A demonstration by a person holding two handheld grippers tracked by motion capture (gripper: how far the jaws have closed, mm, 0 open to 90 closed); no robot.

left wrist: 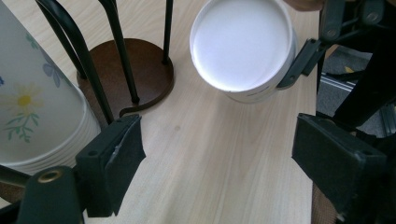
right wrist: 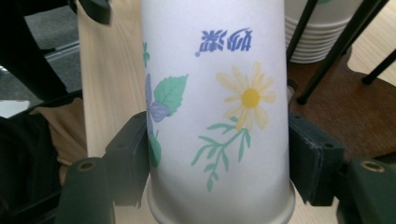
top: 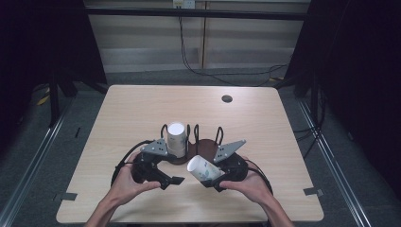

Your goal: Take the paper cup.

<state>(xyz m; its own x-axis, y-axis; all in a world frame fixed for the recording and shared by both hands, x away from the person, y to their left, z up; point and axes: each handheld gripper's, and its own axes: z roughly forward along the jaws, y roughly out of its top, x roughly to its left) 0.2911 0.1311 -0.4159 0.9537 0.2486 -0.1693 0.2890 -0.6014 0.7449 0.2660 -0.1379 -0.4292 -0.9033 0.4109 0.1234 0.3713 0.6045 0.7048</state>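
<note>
A stack of flowered white paper cups (top: pixel 176 137) stands upside down in a brown round holder (top: pixel 189 158) with black wire loops at the table's middle. My right gripper (top: pixel 208 173) is shut on a single flowered cup (top: pixel 203 169), tilted with its bottom toward the left gripper. In the right gripper view both pads (right wrist: pixel 131 154) press the cup's wall (right wrist: pixel 215 93) near its rim. My left gripper (top: pixel 171 178) is open over bare wood, just left of that cup. In the left gripper view the cup's white bottom (left wrist: pixel 243 46) faces me beyond the open jaws, with the stack (left wrist: pixel 32 107) at the left.
The wooden table (top: pixel 142 109) has a dark round grommet hole (top: pixel 227 99) at the back right. Black cables (top: pixel 208 71) run over the floor behind the table. Metal rails flank it on both sides. The holder's wire loops (left wrist: pixel 93 70) rise close by the left gripper's jaw.
</note>
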